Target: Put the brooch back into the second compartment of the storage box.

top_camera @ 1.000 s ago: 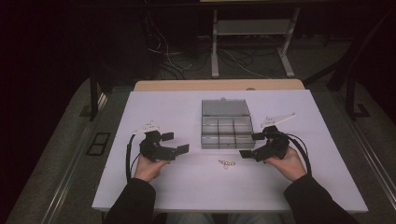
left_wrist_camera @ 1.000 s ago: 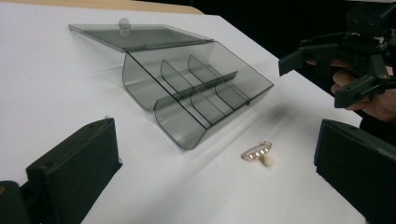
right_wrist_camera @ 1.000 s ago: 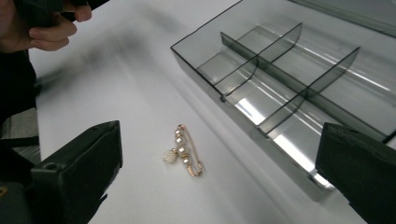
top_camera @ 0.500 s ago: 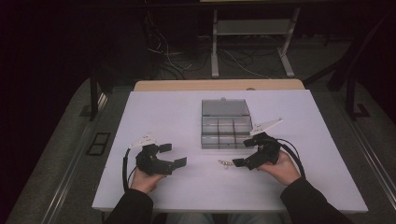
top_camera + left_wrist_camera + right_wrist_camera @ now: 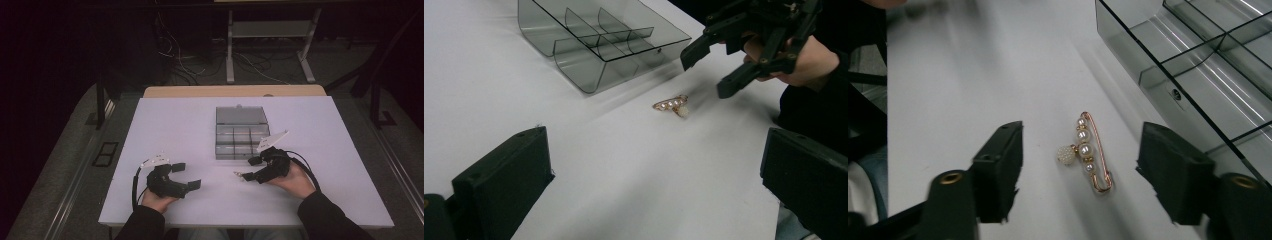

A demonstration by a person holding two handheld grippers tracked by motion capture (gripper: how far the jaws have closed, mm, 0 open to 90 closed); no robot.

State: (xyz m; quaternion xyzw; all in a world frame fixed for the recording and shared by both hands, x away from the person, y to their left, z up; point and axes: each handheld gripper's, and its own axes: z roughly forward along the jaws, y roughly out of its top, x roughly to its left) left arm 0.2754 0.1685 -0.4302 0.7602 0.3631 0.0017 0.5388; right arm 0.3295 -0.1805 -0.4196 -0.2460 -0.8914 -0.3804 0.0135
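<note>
We are closing our right gripper (image 5: 1080, 170) around the pearl brooch (image 5: 1088, 152), pads not touching it yet, beside the clear box (image 5: 241, 132), while our left gripper (image 5: 187, 176) is hanging released.

Both forearms rest low on the near side, the left gripper (image 5: 186, 176) gaping wide, while the right gripper (image 5: 248, 169), angled down, has been closing, apparently not yet gripping.

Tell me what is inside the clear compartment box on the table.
The compartments of the clear box that show look empty; the pearl pin lies outside on the white table. The box's far end, near its opened lid, is too dim to judge.
</note>
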